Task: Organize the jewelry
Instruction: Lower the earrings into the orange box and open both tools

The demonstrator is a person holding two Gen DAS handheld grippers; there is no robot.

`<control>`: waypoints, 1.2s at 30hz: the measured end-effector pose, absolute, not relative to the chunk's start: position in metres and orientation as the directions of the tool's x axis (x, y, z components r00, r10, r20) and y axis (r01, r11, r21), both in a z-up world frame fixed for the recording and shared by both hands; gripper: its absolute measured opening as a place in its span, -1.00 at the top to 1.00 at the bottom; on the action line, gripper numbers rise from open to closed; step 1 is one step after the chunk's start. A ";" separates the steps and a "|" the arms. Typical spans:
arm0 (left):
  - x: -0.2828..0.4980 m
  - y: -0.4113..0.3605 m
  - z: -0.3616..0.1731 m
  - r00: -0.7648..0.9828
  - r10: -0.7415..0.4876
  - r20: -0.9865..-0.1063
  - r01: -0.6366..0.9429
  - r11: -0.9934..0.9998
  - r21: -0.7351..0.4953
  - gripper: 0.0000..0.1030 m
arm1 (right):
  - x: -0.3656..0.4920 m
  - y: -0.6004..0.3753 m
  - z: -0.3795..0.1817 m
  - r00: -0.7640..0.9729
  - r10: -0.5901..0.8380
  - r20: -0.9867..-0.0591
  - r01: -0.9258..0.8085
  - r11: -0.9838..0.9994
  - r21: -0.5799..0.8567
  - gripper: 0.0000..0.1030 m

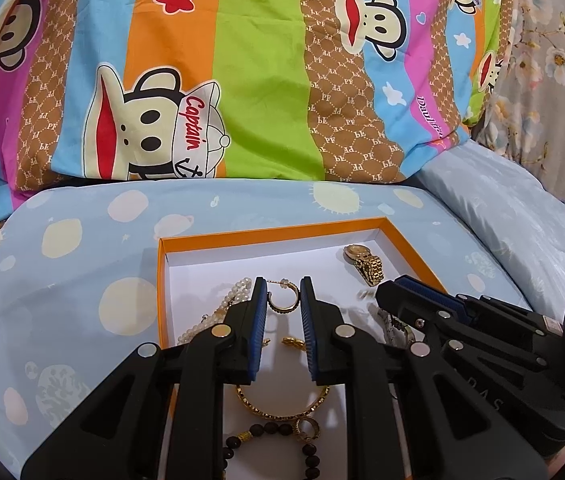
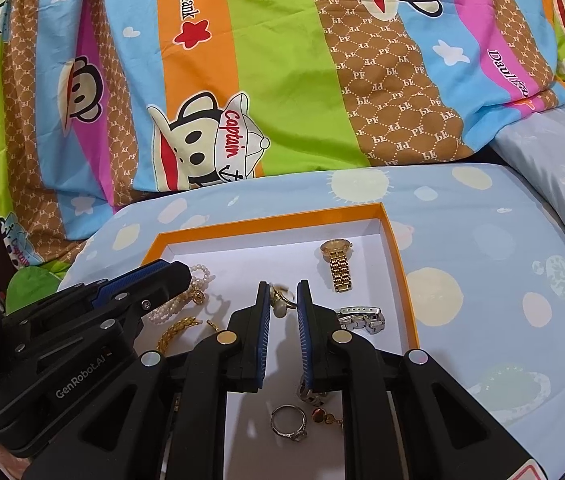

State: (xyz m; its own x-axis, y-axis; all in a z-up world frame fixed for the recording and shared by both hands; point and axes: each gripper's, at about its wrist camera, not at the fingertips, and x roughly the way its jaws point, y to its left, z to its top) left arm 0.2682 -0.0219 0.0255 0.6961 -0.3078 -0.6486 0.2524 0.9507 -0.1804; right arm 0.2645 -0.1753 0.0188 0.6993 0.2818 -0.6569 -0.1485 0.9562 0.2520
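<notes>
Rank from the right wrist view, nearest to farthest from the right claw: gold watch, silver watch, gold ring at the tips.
1. Gold ring: between the right claw's tips, not visibly clamped.
2. Silver watch: just right of it, on the box floor.
3. Gold watch: farther back, right, near the far wall.

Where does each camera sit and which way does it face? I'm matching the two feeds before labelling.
Left wrist: sits on the left tool, looking forward and down into the orange-rimmed box; its two fingers frame a gold hoop earring, and the right tool enters from the right.
Right wrist: sits on the right tool, looking into the same box; its fingers flank a small blurred gold piece, and the left tool enters from the left.
Shared: box, gold watch, pearl strand, cartoon bedding.
</notes>
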 end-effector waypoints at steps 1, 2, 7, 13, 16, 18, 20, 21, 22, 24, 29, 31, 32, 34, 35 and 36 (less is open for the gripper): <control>0.269 -0.022 0.025 0.694 -0.309 -0.651 0.252 0.950 -0.182 0.68 | 0.264 -0.175 0.019 0.700 0.283 -0.655 -0.149 0.956 0.252 0.74; 0.268 -0.021 0.025 0.694 -0.308 -0.651 0.249 0.951 -0.183 0.68 | 0.265 -0.175 0.019 0.701 0.282 -0.655 -0.149 0.956 0.252 0.73; 0.267 -0.020 0.025 0.702 -0.295 -0.649 0.236 0.955 -0.179 0.42 | 0.264 -0.177 0.019 0.705 0.282 -0.651 -0.144 0.956 0.257 0.71; 0.267 -0.018 0.026 0.705 -0.296 -0.644 0.229 0.955 -0.189 0.36 | 0.262 -0.181 0.019 0.707 0.279 -0.649 -0.138 0.955 0.261 0.68; 0.266 -0.019 0.027 0.709 -0.292 -0.642 0.232 0.956 -0.179 0.36 | 0.262 -0.181 0.018 0.707 0.277 -0.651 -0.135 0.956 0.259 0.68; 0.266 -0.019 0.026 0.707 -0.292 -0.644 0.232 0.956 -0.179 0.36 | 0.261 -0.182 0.017 0.705 0.276 -0.653 -0.132 0.956 0.261 0.68; 0.266 -0.019 0.026 0.706 -0.292 -0.645 0.231 0.956 -0.181 0.36 | 0.261 -0.184 0.016 0.704 0.273 -0.655 -0.127 0.957 0.262 0.68; 0.266 -0.018 0.026 0.706 -0.291 -0.646 0.229 0.956 -0.181 0.36 | 0.260 -0.184 0.016 0.704 0.272 -0.656 -0.126 0.957 0.262 0.68; 0.266 -0.018 0.025 0.705 -0.292 -0.647 0.228 0.956 -0.183 0.36 | 0.260 -0.184 0.015 0.703 0.271 -0.658 -0.124 0.957 0.262 0.68; 0.266 -0.018 0.025 0.705 -0.291 -0.647 0.227 0.957 -0.183 0.36 | 0.259 -0.185 0.015 0.702 0.269 -0.660 -0.122 0.958 0.261 0.68; 0.264 -0.017 0.025 0.708 -0.290 -0.644 0.228 0.957 -0.181 0.36 | 0.257 -0.185 0.015 0.705 0.266 -0.658 -0.119 0.958 0.260 0.68; 0.263 -0.017 0.025 0.712 -0.289 -0.640 0.228 0.957 -0.178 0.36 | 0.254 -0.185 0.014 0.708 0.260 -0.657 -0.114 0.960 0.257 0.68; 0.262 -0.018 0.024 0.714 -0.287 -0.639 0.228 0.958 -0.175 0.36 | 0.252 -0.185 0.014 0.712 0.254 -0.655 -0.111 0.961 0.252 0.68; 0.260 -0.019 0.025 0.723 -0.275 -0.633 0.226 0.961 -0.160 0.36 | 0.247 -0.185 0.015 0.727 0.235 -0.646 -0.104 0.967 0.235 0.68; 0.259 -0.020 0.026 0.727 -0.269 -0.632 0.224 0.963 -0.151 0.36 | 0.246 -0.186 0.016 0.730 0.234 -0.642 -0.103 0.967 0.234 0.68; 0.257 -0.021 0.027 0.730 -0.263 -0.630 0.223 0.964 -0.144 0.36 | 0.243 -0.187 0.018 0.735 0.231 -0.637 -0.102 0.967 0.232 0.68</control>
